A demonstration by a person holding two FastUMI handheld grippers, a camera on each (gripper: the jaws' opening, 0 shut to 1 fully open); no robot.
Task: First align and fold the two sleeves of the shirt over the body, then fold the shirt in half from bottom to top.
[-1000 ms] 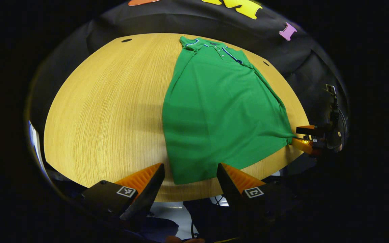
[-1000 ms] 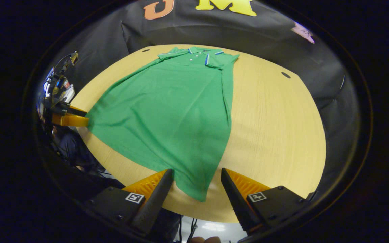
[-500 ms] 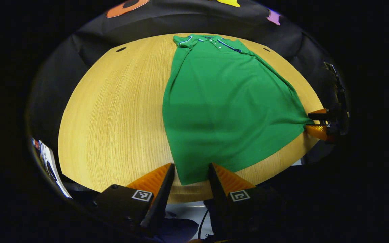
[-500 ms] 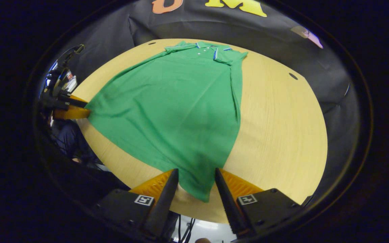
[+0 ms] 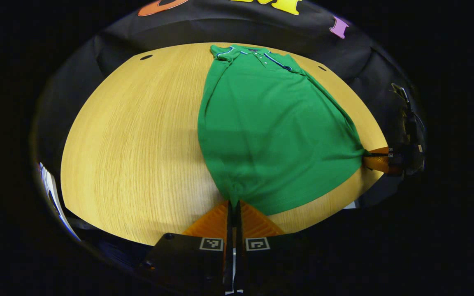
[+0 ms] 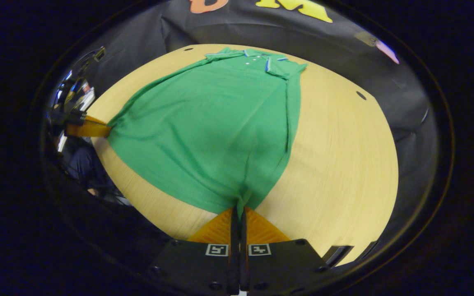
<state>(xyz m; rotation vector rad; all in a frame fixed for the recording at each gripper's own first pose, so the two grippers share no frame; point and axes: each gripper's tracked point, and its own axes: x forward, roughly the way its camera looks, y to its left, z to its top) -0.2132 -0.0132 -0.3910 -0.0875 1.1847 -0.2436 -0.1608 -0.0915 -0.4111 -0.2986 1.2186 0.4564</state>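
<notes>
Claws: left claw (image 5: pixel 233 204) and right claw (image 6: pixel 239 210) are each clamped on a bottom corner of the shirt (image 5: pixel 270 131).
Shirt: lies flat ahead of both claws, collar at the far end.
Handling: probably light, soft and limp; hem corners look like sound holds.
Tabletop (image 5: pixel 138 135): pale wood grain beneath, likely smooth.
Room: black cloth wall beyond.

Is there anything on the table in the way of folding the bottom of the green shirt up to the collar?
Nothing visible is in the way. The left gripper and right gripper each pinch a bottom corner of the green shirt. Between the hem and the collar lies only the shirt's own flat cloth on the wooden table.
</notes>
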